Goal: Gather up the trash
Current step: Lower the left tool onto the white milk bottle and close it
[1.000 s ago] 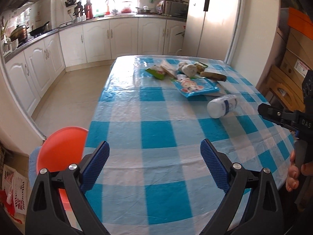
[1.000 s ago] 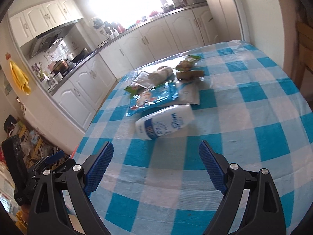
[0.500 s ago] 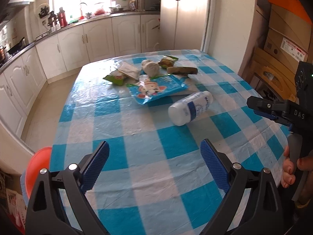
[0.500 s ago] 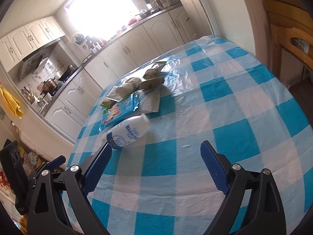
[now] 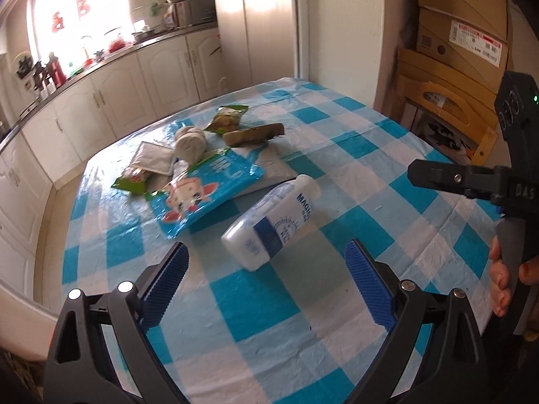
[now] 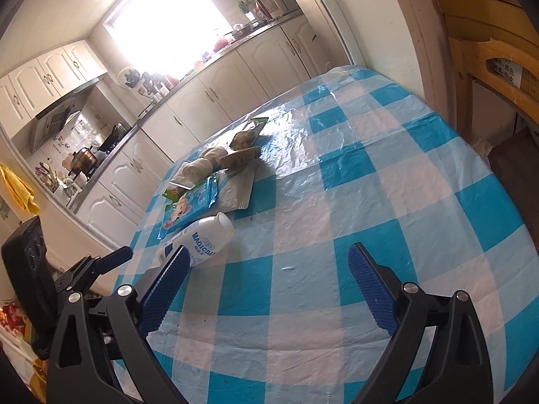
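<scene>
Bare checked tablecloth (image 6: 370, 202) is lying open from six round to three o'clock of the right wrist view. At eleven o'clock the toppled white bottle (image 6: 198, 239) is blocking the way, with the blue snack pouch (image 6: 188, 203) and other wrappers (image 6: 242, 141) crowding behind it. A wooden chair (image 6: 488, 54) is standing beside the table edge at two o'clock.

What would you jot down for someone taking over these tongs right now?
Left tongs: open, empty, facing the white bottle.
Right tongs: open, empty, jaws just widened.
Bottle lies on its side on the checked tablecloth. Beyond it: blue packet, green wrappers, a paper wad.
Done: nothing picked up.
Left: gather all of it, probably the bottle first.
</scene>
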{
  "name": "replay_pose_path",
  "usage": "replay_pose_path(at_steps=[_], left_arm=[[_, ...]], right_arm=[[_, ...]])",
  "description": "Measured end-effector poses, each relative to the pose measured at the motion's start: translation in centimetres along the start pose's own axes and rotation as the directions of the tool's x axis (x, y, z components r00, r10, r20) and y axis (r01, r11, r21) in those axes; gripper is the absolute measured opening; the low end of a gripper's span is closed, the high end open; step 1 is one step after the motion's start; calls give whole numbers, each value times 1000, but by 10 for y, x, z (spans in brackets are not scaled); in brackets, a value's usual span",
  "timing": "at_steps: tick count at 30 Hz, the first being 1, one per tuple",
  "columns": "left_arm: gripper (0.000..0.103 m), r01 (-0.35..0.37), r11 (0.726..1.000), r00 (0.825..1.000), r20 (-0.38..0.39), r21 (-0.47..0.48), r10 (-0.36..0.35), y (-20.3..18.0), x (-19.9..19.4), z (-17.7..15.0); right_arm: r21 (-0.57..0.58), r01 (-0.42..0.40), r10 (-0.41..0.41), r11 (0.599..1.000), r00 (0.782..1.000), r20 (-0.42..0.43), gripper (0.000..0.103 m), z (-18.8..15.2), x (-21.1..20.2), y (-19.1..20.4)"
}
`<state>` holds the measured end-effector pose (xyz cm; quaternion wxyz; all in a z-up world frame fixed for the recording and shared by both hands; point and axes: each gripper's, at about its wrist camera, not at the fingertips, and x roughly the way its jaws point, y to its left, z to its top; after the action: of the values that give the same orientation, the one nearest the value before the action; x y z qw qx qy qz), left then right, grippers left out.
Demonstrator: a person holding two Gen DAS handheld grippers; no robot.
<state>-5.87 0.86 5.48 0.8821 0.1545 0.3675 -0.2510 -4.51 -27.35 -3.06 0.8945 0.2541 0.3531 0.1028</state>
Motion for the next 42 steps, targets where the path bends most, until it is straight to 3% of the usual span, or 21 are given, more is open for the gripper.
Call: replay_pose_path(at_steps=[10, 15, 21, 29, 34, 42], left_arm=[[94, 60, 994, 998, -31, 93, -58, -10, 31, 16], [94, 66, 991, 998, -29, 119, -63, -12, 40, 18], [94, 75, 992, 997, -18, 103, -73, -7, 47, 21], [93, 113, 991, 994, -14, 68, -112, 0, 51, 21], [76, 136, 990, 990, -23, 29, -136, 6, 55, 21], [68, 167, 985, 985, -29, -38, -168, 13, 60, 18]], right_arm=[[0, -15, 15, 1000, 1000, -20, 94, 24, 2, -12], [11, -60, 61, 998, 997, -40, 94, 37, 10, -12], [13, -108, 109, 994, 990, -87, 94, 51, 30, -6], [-65, -115, 107, 991, 988, -116, 94, 72, 62, 12], [-113, -109, 93, 988, 986, -142, 94, 82, 86, 23], [-152, -81, 56, 985, 985, -166, 94, 98, 123, 31]])
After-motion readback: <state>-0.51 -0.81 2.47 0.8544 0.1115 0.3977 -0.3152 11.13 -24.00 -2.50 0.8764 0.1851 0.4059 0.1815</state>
